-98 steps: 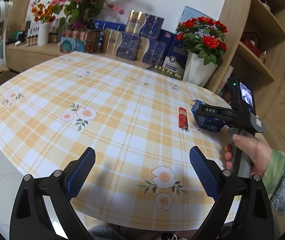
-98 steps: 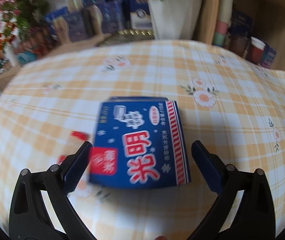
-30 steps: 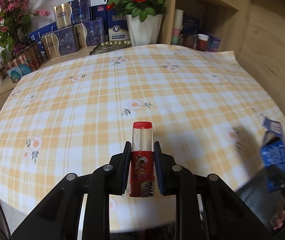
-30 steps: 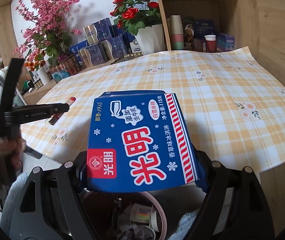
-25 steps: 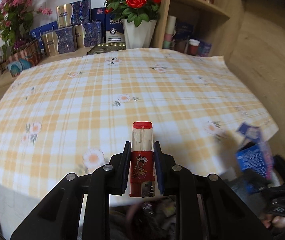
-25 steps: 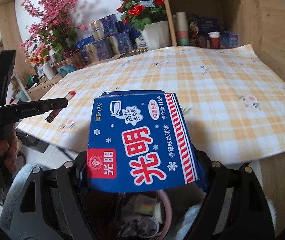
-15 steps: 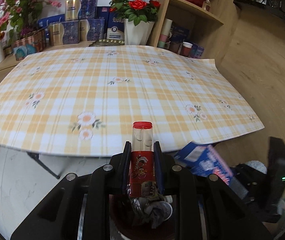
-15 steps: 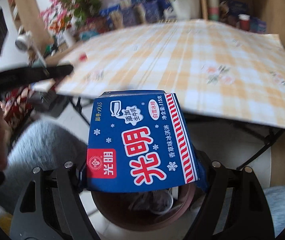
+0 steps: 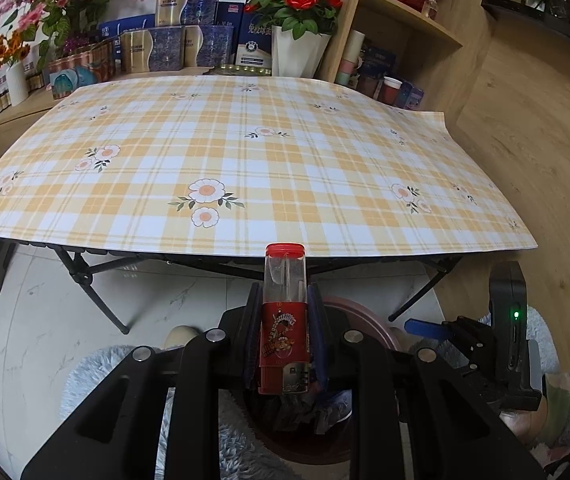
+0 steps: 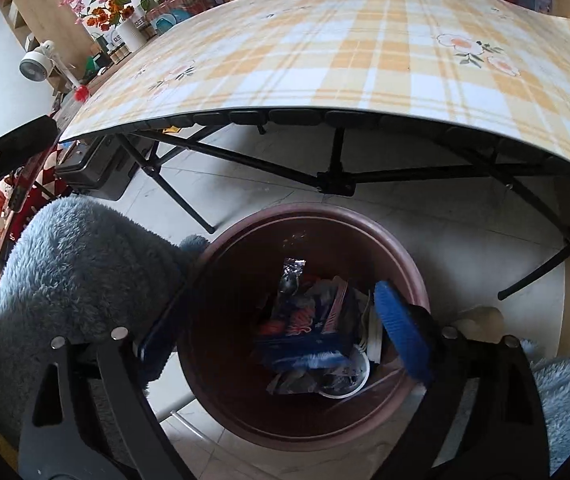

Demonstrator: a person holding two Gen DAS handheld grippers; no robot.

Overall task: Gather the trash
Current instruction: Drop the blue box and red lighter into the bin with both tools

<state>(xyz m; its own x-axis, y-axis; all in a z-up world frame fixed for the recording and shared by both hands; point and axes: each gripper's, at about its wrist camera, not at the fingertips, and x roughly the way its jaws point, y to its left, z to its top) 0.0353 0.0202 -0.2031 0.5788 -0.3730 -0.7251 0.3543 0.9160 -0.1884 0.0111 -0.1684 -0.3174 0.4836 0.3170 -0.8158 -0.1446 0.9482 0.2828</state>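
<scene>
**Carton in the bin, lighter clamped above it**

While the left gripper (image 9: 285,344) hangs just off the near edge of the table (image 9: 245,152), its jaws are tight on a red lighter (image 9: 285,320), clear end w/ red cap pointing up and away. Lighter sits upright between the pads, above the pink-brown trash bin (image 9: 369,320) on the floor; only part of the bin's rim shows behind the fingers in the left wrist view. Table carries a yellow-and-white check cloth w/ daisy print. Far side, left to right: pink blossom arrangement (image 9: 57,0), blue and gold gift boxes (image 9: 173,40), white vase of red roses (image 9: 297,20), then wooden shelving (image 9: 405,20) w/ cups.

Right wrist view, left to right: fuzzy grey-blue sleeve (image 10: 77,272) at near left, touching the bin's left rim; black folding table legs (image 10: 333,176) beyond. Right gripper (image 10: 285,340) points down into the bin, jaws spread wide, having just opened further, nothing between the pads. Blue carton (image 10: 309,332) lies inside the bin on top of crumpled wrappers and a white cup (image 10: 349,380), tilted, printed face partly up. Right blue pad (image 10: 401,332) sits just inside the bin's right rim; left one is over the left rim. Bin stands on pale marble-look tile, near the table's front edge.
</scene>
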